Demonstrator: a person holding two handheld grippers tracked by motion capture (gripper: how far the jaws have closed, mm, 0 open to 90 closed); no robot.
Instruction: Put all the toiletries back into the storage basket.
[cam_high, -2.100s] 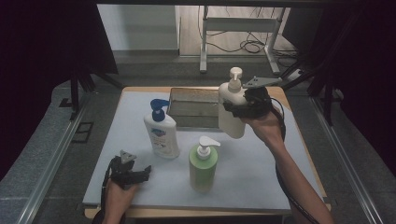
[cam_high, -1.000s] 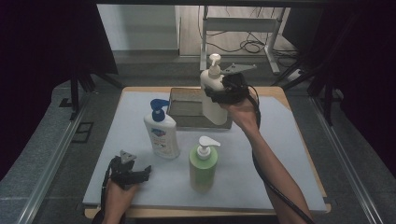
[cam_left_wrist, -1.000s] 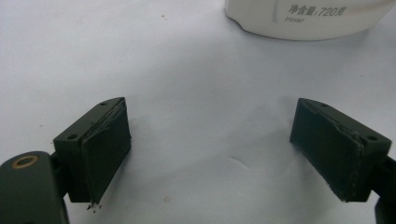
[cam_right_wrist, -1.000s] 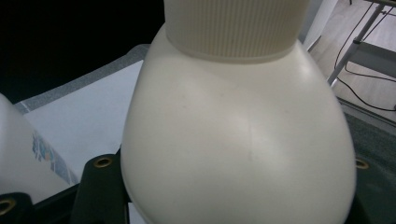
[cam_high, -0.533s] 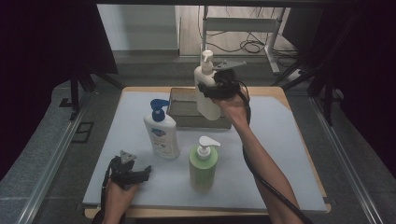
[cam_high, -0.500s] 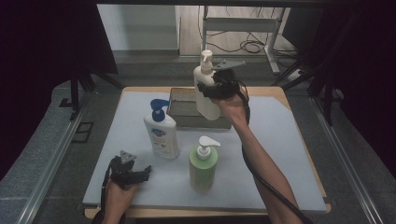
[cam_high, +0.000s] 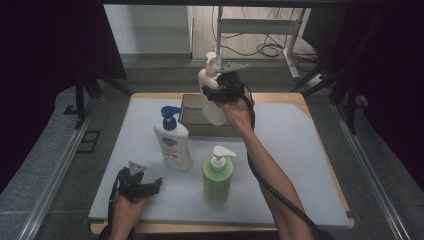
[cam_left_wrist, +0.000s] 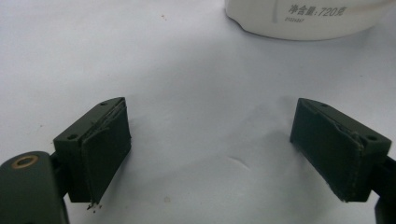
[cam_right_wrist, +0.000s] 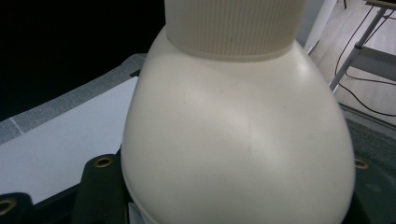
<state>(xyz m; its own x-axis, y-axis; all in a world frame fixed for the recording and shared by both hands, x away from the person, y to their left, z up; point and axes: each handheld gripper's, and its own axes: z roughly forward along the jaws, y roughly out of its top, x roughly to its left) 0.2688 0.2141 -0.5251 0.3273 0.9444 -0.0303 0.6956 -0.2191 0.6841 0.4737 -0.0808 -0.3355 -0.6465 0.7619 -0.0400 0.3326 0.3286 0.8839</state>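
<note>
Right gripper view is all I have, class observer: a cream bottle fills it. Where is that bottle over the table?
Observer: The cream pump bottle hangs above the dark tray at the table's far edge, clamped in the right gripper.
Operator: What else stands on the table?
Observer: A white bottle with a blue pump and a green pump bottle, both upright on the white mat.
Operator: And the other gripper?
Observer: The left gripper rests low over the mat, jaws wide apart with nothing between them.
</note>
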